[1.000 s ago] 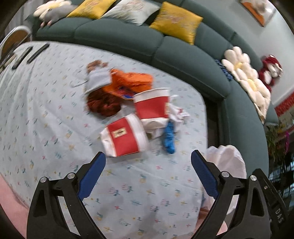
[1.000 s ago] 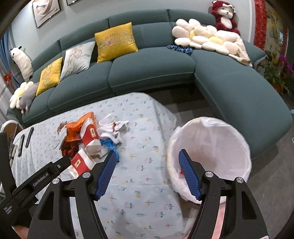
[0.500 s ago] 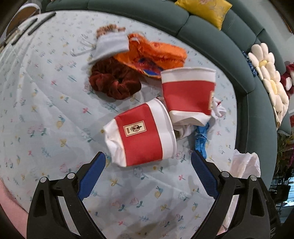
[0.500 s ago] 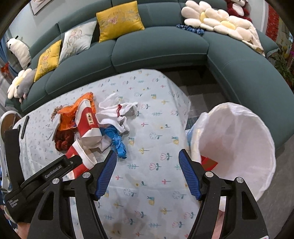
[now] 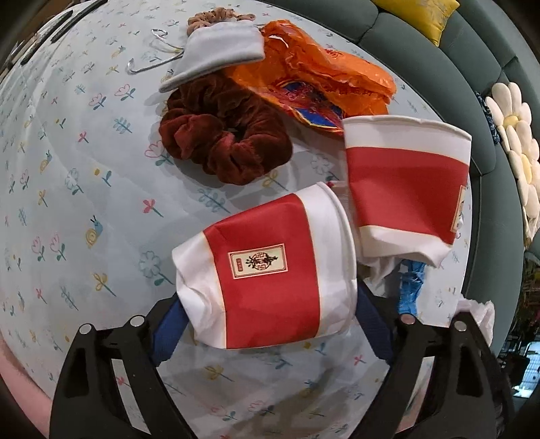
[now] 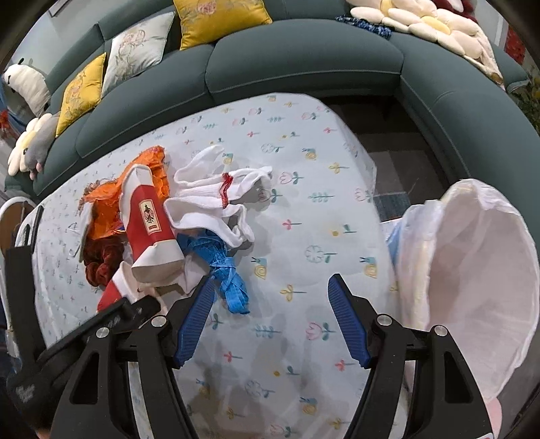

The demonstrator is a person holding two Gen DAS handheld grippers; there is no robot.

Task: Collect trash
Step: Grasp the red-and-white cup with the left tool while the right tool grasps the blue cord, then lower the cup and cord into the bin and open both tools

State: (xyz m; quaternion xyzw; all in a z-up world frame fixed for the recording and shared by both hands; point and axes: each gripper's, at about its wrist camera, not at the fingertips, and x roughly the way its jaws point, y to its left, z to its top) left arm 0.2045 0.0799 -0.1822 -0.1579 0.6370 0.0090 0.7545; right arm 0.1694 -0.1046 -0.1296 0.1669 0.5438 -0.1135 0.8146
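A crushed red-and-white paper cup [image 5: 266, 270] lies on its side on the flowered tablecloth [image 5: 84, 189]. My left gripper [image 5: 270, 314] is open, its blue pads on either side of the cup. A second red-and-white cup [image 5: 405, 189] lies just beyond, also in the right wrist view [image 6: 148, 219]. An orange plastic wrapper [image 5: 324, 81], a blue strip [image 6: 229, 270] and white socks [image 6: 216, 192] lie around them. My right gripper [image 6: 270, 317] is open and empty above the cloth. A white-lined trash bin [image 6: 479, 270] stands at the table's right edge.
A dark red velvet scrunchie [image 5: 219, 141], a grey pouch [image 5: 219, 54] and a wire clip [image 5: 152, 60] lie beyond the cups. A teal sofa [image 6: 303, 57] with yellow cushions [image 6: 219, 17] curves behind the table. Remote controls [image 5: 60, 23] lie at the far left edge.
My left gripper has moved down and forward so the near cup now sits between its open fingers. My right gripper has lowered toward the table near the blue strip.
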